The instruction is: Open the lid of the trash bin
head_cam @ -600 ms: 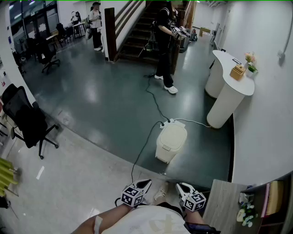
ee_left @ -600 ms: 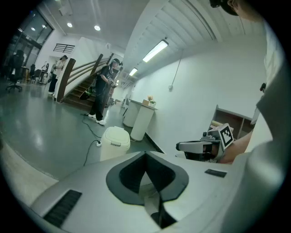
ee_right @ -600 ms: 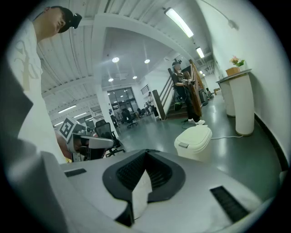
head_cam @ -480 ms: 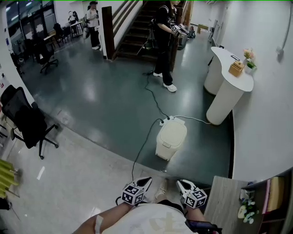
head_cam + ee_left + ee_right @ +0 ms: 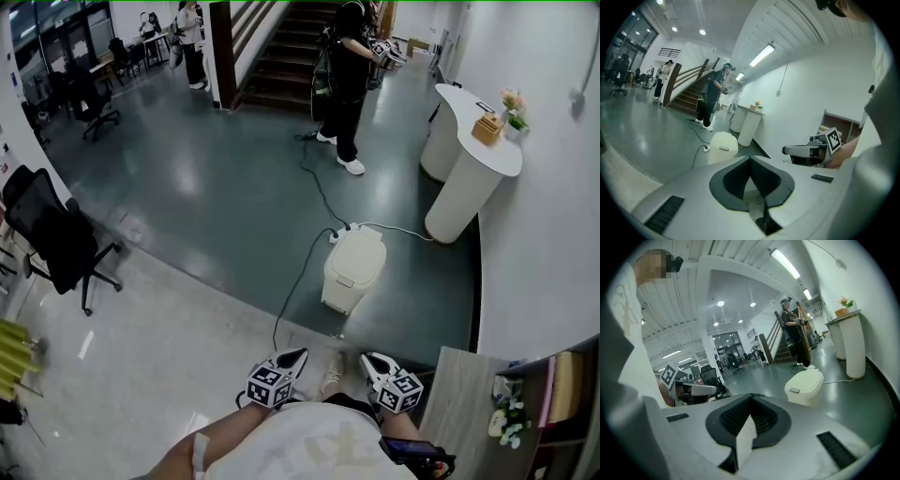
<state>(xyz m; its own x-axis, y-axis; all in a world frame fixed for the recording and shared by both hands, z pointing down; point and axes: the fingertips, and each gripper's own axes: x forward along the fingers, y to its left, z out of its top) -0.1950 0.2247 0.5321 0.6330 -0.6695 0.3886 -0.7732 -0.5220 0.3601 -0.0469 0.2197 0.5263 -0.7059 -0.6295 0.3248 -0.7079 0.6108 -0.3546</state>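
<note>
The trash bin (image 5: 353, 270) stands on the dark floor ahead, well apart from both grippers, with its lid (image 5: 356, 253) down. The left gripper (image 5: 291, 359) and right gripper (image 5: 370, 360) are held close to the person, fingers clenched on nothing. The step in hand is the approach. Come up square to the bin's front, step clear of the cable (image 5: 298, 281), and aim one gripper at the small tab (image 5: 794, 390) on the lid's front edge, possibly a latch.

1. Head view: set high, facing forward and steeply down; trash bin (image 5: 353, 270) stands well ahead.
2. Left gripper view: set low, facing forward; trash bin nearer.
3. Right gripper view: likewise low. All three views share the trash bin.
</note>
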